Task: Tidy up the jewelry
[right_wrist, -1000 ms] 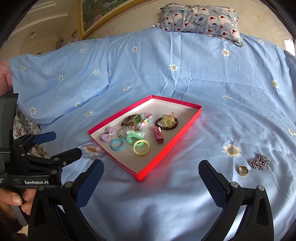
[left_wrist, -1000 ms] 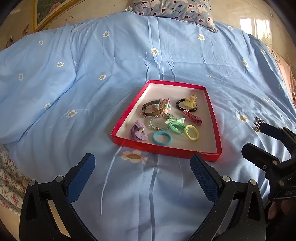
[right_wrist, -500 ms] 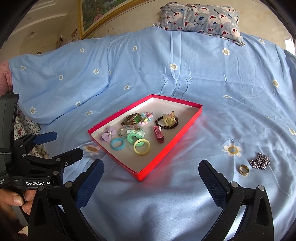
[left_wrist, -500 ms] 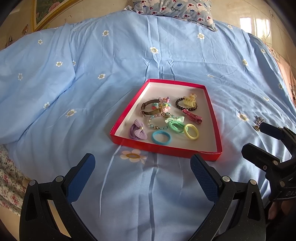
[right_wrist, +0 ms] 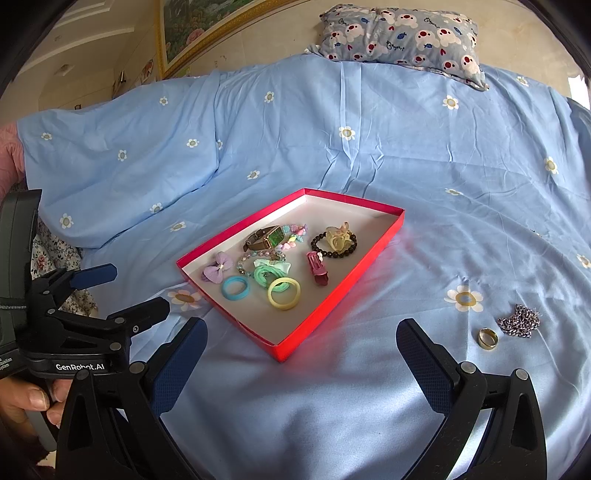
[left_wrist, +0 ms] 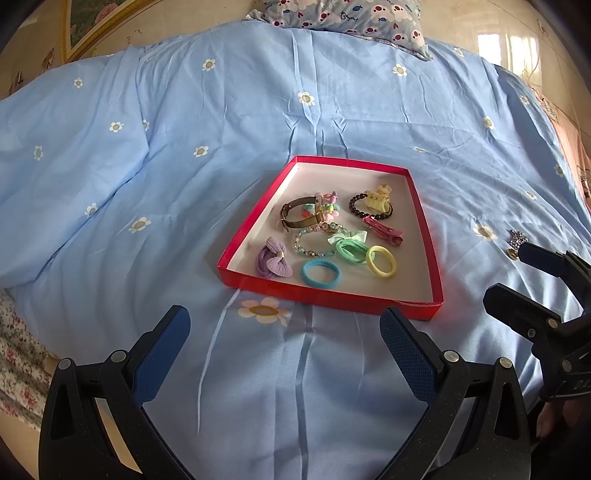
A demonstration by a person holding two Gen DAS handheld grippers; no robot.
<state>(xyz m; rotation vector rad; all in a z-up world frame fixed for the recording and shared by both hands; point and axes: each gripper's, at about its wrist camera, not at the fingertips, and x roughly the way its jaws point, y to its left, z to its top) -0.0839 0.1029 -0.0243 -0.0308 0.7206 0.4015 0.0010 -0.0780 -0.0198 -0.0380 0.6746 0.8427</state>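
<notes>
Both tools, the left tool (left_wrist: 284, 325) and right tool (right_wrist: 301, 336), hang spread and empty over the bed (right_wrist: 406, 147), since only the ring (right_wrist: 488, 338) and chain (right_wrist: 519, 325) lie outside the red tray (right_wrist: 332, 299).

- Bedspread (right_wrist: 369, 387): light blue with white daisies.
- Tray (right_wrist: 334, 295), centre frame: red walls, white inside.
- Hair ties: blue (right_wrist: 235, 288), yellow (right_wrist: 283, 292).
- Bow (right_wrist: 218, 271): lilac.
- Ring (right_wrist: 488, 338), lower right: gold.
- Pillow (right_wrist: 402, 35), top: grey, red-and-white print.

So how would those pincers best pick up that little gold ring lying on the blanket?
Probably from straight above, the right gripper pinching across the gold ring's band, outside edges. It lies flat on the soft blanket, apart from the silver chain, so side entry offers little.
</notes>
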